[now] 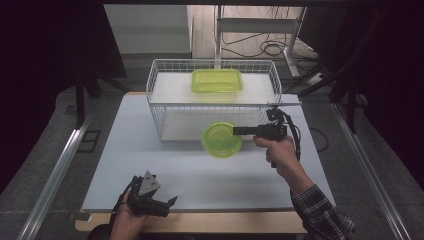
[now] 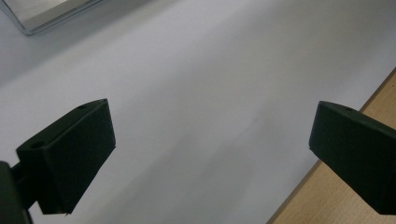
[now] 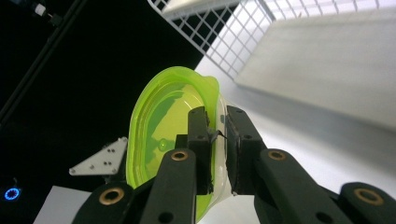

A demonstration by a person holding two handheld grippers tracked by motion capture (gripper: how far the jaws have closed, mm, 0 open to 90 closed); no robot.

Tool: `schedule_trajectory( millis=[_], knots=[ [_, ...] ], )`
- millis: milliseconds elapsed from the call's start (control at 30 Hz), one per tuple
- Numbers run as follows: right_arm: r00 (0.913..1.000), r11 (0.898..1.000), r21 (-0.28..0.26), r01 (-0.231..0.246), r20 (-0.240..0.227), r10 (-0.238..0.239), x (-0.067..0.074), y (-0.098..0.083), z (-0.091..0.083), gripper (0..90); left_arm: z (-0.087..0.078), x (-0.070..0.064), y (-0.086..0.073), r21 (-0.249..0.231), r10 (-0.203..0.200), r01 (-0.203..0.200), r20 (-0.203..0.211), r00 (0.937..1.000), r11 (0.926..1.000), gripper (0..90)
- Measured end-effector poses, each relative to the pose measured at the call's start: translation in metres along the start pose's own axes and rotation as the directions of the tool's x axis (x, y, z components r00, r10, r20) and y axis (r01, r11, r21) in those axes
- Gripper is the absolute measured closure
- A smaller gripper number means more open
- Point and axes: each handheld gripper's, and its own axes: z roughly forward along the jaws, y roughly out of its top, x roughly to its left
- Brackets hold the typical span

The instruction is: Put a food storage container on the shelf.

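One round translucent green plastic bowl (image 1: 222, 139), rim pinched by right gripper (image 1: 238, 131).

A round, shallow container (image 1: 222, 139) of translucent lime-green plastic, with a clear lid fitted over it, is held above the pale grey desk (image 1: 150, 165), just in front of the lower opening of a white wire basket rack (image 1: 160, 107). From above it appears roughly level, its circular face upward. The right gripper (image 1: 236, 131) grips its rim on the right side, one jaw inside the rim and the other outside. Seen from that gripper's own view, the container (image 3: 173, 135) stands edge-on, its green hollow facing left and a small lip at its far rim.
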Motion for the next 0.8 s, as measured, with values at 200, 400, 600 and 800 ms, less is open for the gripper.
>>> schedule_trajectory(
  millis=[200,400,600,800],
  knots=[
    [0.9999,0.999,-0.031,0.011,0.009,-0.011,0.011,0.016,-0.008,81.2,0.000,0.001,0.000,-0.001,-0.001,0.001,0.000,1.0000,1.0000,0.4],
    [1.0000,0.998,-0.065,0.005,0.001,-0.005,0.019,0.030,-0.014,81.3,0.000,0.001,0.000,-0.004,-0.003,0.003,-0.001,1.0000,1.0000,0.4],
    [1.0000,0.995,-0.101,0.004,-0.006,-0.005,0.027,0.046,-0.020,81.3,0.000,0.002,0.000,-0.005,-0.008,0.008,0.000,1.0000,1.0000,0.4],
    [0.9994,0.991,-0.129,0.032,0.016,-0.030,0.038,0.064,-0.023,81.3,0.000,0.002,0.000,-0.007,-0.014,0.014,0.004,0.9999,0.9999,0.4]
  ],
)
